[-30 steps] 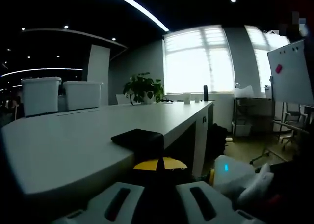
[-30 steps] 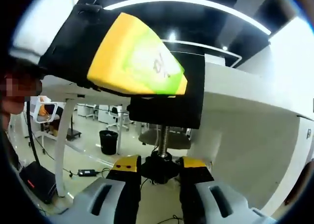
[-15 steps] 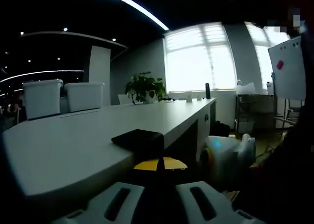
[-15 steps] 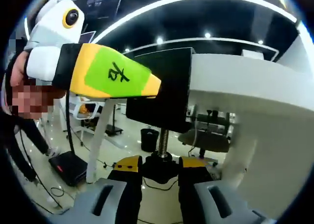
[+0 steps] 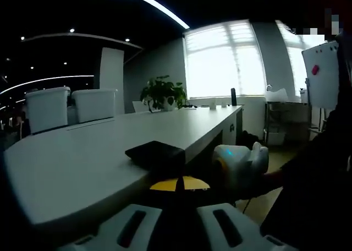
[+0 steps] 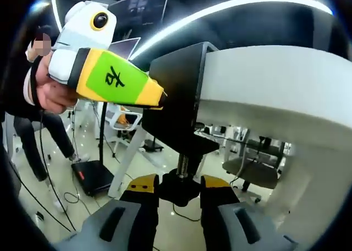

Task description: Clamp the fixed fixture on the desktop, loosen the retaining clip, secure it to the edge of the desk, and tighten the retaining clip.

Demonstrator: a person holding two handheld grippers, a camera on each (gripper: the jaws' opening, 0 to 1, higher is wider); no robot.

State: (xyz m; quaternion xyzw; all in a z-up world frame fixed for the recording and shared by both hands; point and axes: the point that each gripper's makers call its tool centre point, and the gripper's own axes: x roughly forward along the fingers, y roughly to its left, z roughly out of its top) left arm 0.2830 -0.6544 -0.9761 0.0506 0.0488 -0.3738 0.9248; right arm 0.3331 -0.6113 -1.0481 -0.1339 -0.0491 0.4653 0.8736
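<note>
A black clamp fixture (image 5: 155,152) sits over the edge of the white desk (image 5: 82,157). In the left gripper view my left gripper (image 5: 179,184) has its yellow tips shut on the fixture's near side. In the right gripper view the fixture (image 6: 184,91) wraps the desk edge (image 6: 275,80), with its threaded screw (image 6: 183,164) hanging below. My right gripper (image 6: 180,184) is shut on the black knob at the screw's foot. The left gripper (image 6: 158,96), green and yellow, comes in from the left against the fixture. The right gripper's white body (image 5: 239,165) shows beside the desk.
Two white bins (image 5: 47,105) and a potted plant (image 5: 162,94) stand far back on the desk. A whiteboard (image 5: 324,75) stands at the right. Under the desk are a desk leg (image 6: 129,163), a black box (image 6: 91,174), cables and office chairs (image 6: 258,171). A person's hand (image 6: 52,94) holds the left gripper.
The right gripper has swung around under the desk while staying on the knob; in the left gripper view its white body has moved closer to the fixture. The left gripper keeps its hold.
</note>
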